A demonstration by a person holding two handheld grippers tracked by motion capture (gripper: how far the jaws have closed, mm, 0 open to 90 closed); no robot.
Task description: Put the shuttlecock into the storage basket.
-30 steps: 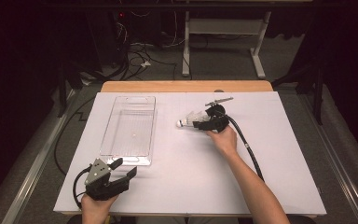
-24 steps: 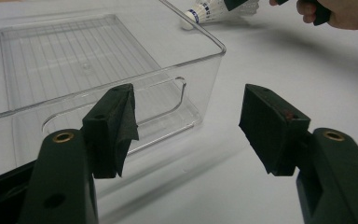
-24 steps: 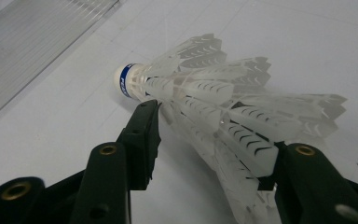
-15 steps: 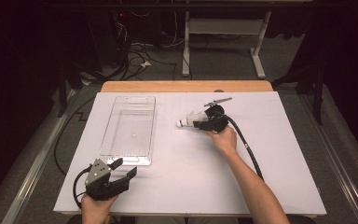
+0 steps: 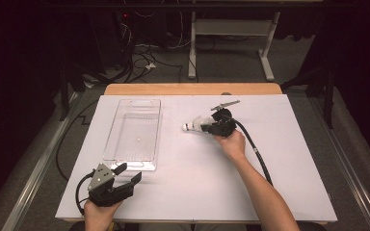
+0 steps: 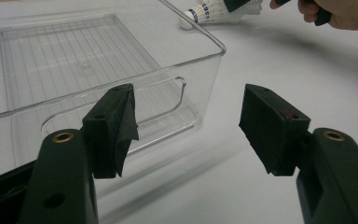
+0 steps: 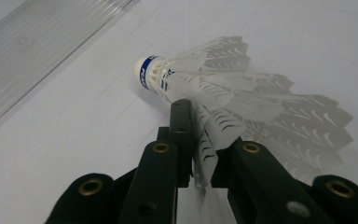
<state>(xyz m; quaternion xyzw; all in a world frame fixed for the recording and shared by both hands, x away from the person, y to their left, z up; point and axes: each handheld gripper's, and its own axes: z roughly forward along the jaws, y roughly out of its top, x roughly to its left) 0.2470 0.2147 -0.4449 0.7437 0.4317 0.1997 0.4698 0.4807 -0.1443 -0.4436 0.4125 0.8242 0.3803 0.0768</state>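
The shuttlecock [image 7: 191,84] lies on its side on the white desk [image 5: 197,183], cork end toward the clear plastic bin [image 5: 135,130] and just beside its long wall, feathers fanning back toward us. Our right tool [image 5: 207,127] has been closing on it over the last moment, and in the right gripper view we see the two black jaws drawn nearly together with a few feathers of the skirt pinched between them. The cork and its blue band stick out ahead of the jaws, free of them.

Our left tool [image 6: 186,126] waits at the near corner of the bin, jaws wide apart with nothing between them, resting low over the desk.

We judge the grasp to be the step in hand: the shuttlecock is caught but not yet lifted. The bin looks like the likely goal, so the next move calls for a gentle lift, a short carry over the bin's wall, and a release inside. The hold is on thin feathers alone, so we would raise it slowly; a quick swing could let it slip or bend the skirt.
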